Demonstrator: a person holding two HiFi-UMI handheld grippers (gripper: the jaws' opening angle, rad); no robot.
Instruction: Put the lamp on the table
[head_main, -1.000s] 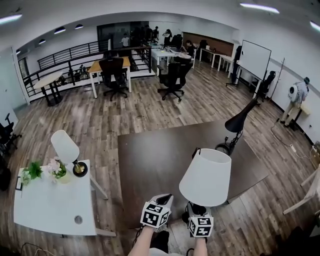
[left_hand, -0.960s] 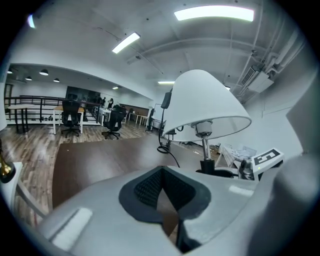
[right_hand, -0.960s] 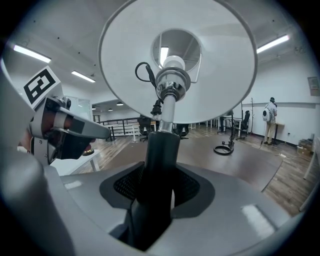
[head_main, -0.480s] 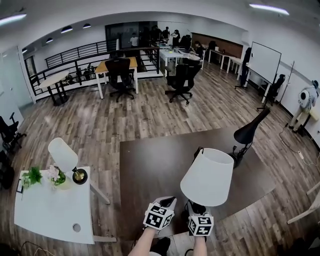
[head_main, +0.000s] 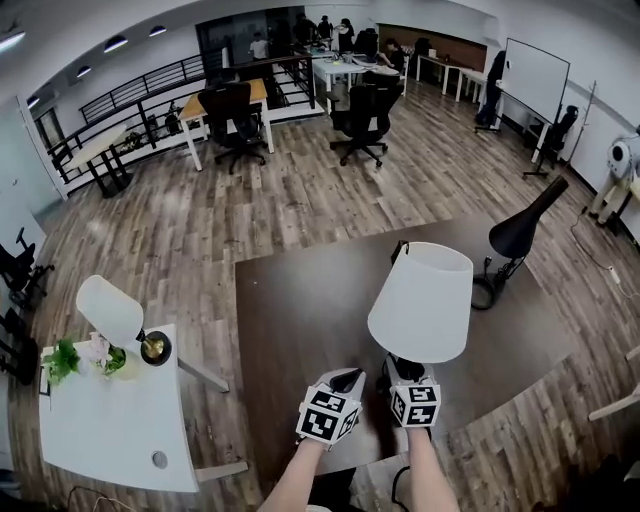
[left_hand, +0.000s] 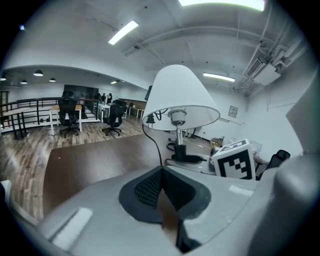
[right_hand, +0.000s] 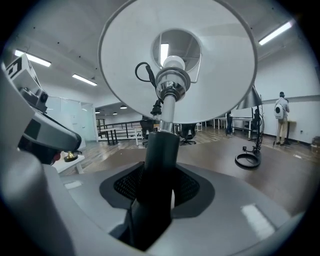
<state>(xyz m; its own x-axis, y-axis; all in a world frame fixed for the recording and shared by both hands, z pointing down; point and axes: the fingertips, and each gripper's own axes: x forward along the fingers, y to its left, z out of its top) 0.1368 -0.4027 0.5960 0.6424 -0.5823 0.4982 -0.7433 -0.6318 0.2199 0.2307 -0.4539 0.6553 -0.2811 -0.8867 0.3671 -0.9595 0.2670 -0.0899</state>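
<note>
Centrally, my right hand-held gripper (right_hand: 159, 187) grasps the table lamp (head_main: 421, 301) by its stem; left hand-held gripper (left_hand: 161, 190) clenched, empty. I should lower it upright onto the dark tabletop (head_main: 300, 320).

Open office, grey-brown wood-plank floor (head_main: 300, 200), dark brown worktop (head_main: 290, 330) in the middle, white side table (head_main: 100, 430) at left, black office chairs (head_main: 362, 118) by far desks, black railing (head_main: 120, 105), whiteboard (head_main: 538, 78), ceiling strip lights (left_hand: 122, 32)
</note>
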